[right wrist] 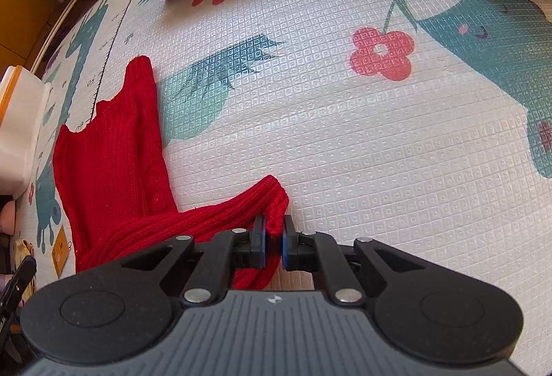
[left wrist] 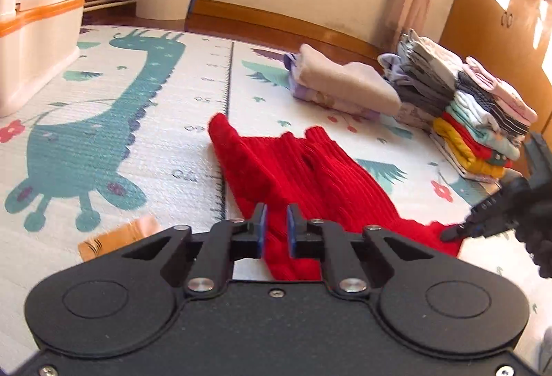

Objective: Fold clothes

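A play mat carries a red sweater and folded stacks.

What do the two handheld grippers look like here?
Both are matte black with two round housings, angled linkage arms, silver pivot screws and blue finger pads. The left gripper has a flat speckled deck; the right gripper has a grey ribbed deck with a small round emblem.

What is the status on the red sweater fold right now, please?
Right gripper shut on red sweater sleeve end. Left gripper astride the hem, grip unclear. Sweater flat on play mat. Nothing in the way.
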`<act>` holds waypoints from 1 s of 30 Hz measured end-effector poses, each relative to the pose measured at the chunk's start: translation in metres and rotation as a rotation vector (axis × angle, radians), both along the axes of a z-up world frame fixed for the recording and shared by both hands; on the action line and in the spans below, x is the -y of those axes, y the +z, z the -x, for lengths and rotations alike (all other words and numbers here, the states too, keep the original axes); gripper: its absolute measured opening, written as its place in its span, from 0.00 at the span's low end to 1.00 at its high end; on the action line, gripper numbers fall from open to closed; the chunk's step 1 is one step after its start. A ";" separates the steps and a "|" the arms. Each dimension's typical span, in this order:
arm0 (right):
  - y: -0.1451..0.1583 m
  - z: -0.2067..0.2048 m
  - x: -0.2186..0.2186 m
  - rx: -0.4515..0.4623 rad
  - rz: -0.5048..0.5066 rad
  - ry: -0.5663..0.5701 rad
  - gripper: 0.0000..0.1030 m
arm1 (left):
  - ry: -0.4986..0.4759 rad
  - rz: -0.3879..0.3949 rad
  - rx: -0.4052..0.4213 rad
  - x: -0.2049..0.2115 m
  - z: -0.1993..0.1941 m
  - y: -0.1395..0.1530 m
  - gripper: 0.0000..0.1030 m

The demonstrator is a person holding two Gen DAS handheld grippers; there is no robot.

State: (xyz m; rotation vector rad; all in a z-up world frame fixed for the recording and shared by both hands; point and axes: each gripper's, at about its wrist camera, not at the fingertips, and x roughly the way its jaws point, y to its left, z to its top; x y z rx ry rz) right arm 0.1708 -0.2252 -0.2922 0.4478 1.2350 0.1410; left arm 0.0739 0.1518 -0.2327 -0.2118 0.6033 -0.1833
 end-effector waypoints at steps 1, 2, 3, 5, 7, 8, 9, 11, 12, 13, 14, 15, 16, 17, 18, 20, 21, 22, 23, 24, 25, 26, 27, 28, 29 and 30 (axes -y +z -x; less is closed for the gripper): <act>-0.001 0.001 0.000 -0.001 0.003 0.001 0.10 | 0.026 -0.021 -0.002 -0.008 -0.017 -0.005 0.07; -0.001 0.002 0.000 -0.001 0.005 0.001 0.10 | 0.045 -0.052 -0.007 -0.014 -0.033 -0.010 0.05; -0.001 0.003 0.000 0.000 0.004 0.001 0.10 | 0.045 -0.074 -0.013 -0.019 -0.045 -0.015 0.05; -0.002 0.004 0.002 0.000 -0.002 -0.003 0.10 | 0.037 -0.089 -0.033 -0.022 -0.067 -0.024 0.05; -0.002 0.004 0.003 0.001 -0.007 -0.005 0.10 | -0.002 -0.091 -0.038 -0.019 -0.084 -0.029 0.05; -0.002 0.004 0.003 0.001 -0.010 -0.005 0.10 | -0.031 -0.092 -0.036 -0.015 -0.092 -0.031 0.05; -0.003 0.003 0.003 0.003 -0.014 -0.005 0.10 | -0.064 -0.124 -0.037 -0.006 -0.098 -0.034 0.05; -0.003 0.004 0.004 0.007 -0.021 -0.006 0.10 | -0.120 -0.194 -0.050 0.012 -0.108 -0.042 0.05; -0.004 0.005 0.005 0.009 -0.026 -0.006 0.10 | -0.142 -0.231 -0.061 0.021 -0.113 -0.047 0.05; -0.004 0.005 0.006 0.011 -0.031 -0.006 0.10 | -0.148 -0.244 -0.056 0.024 -0.115 -0.048 0.05; -0.004 0.006 0.007 0.013 -0.035 -0.004 0.10 | -0.155 -0.256 -0.052 0.027 -0.116 -0.048 0.05; -0.004 0.006 0.008 0.015 -0.039 -0.002 0.10 | -0.161 -0.268 -0.047 0.029 -0.118 -0.049 0.05; -0.004 0.006 0.009 0.016 -0.044 -0.002 0.10 | -0.169 -0.261 -0.052 0.028 -0.119 -0.048 0.05; -0.005 0.007 0.010 0.016 -0.048 -0.003 0.09 | -0.176 -0.254 -0.057 0.027 -0.120 -0.047 0.05; -0.005 0.007 0.011 0.017 -0.053 -0.004 0.09 | -0.184 -0.246 -0.061 0.025 -0.121 -0.046 0.05; -0.006 0.008 0.013 0.017 -0.062 -0.007 0.08 | -0.174 -0.175 -0.045 0.013 -0.123 -0.035 0.05; -0.006 0.008 0.013 0.019 -0.065 -0.008 0.09 | -0.154 -0.157 -0.036 0.007 -0.125 -0.031 0.05; -0.006 0.009 0.013 0.020 -0.067 -0.008 0.08 | -0.134 -0.140 -0.027 0.002 -0.128 -0.027 0.05; -0.006 0.009 0.013 0.020 -0.068 -0.009 0.08 | -0.105 -0.133 -0.026 -0.003 -0.134 -0.025 0.05; -0.006 0.009 0.014 0.021 -0.069 -0.010 0.08 | -0.090 -0.136 -0.034 -0.005 -0.141 -0.026 0.05; -0.006 0.010 0.014 0.022 -0.070 -0.011 0.08 | -0.077 -0.138 -0.042 -0.006 -0.148 -0.027 0.05; -0.006 0.010 0.014 0.022 -0.071 -0.012 0.08 | -0.079 -0.132 -0.063 -0.006 -0.155 -0.032 0.05; -0.006 0.010 0.014 0.023 -0.070 -0.012 0.08 | -0.083 -0.126 -0.085 -0.006 -0.161 -0.036 0.05; -0.006 0.011 0.014 0.023 -0.069 -0.012 0.08 | -0.133 -0.136 -0.123 -0.001 -0.167 -0.045 0.05; -0.006 0.011 0.014 0.023 -0.068 -0.012 0.08 | -0.170 -0.181 -0.096 0.007 -0.165 -0.049 0.04; -0.006 0.010 0.014 0.022 -0.068 -0.012 0.08 | -0.188 -0.222 -0.092 0.011 -0.165 -0.048 0.04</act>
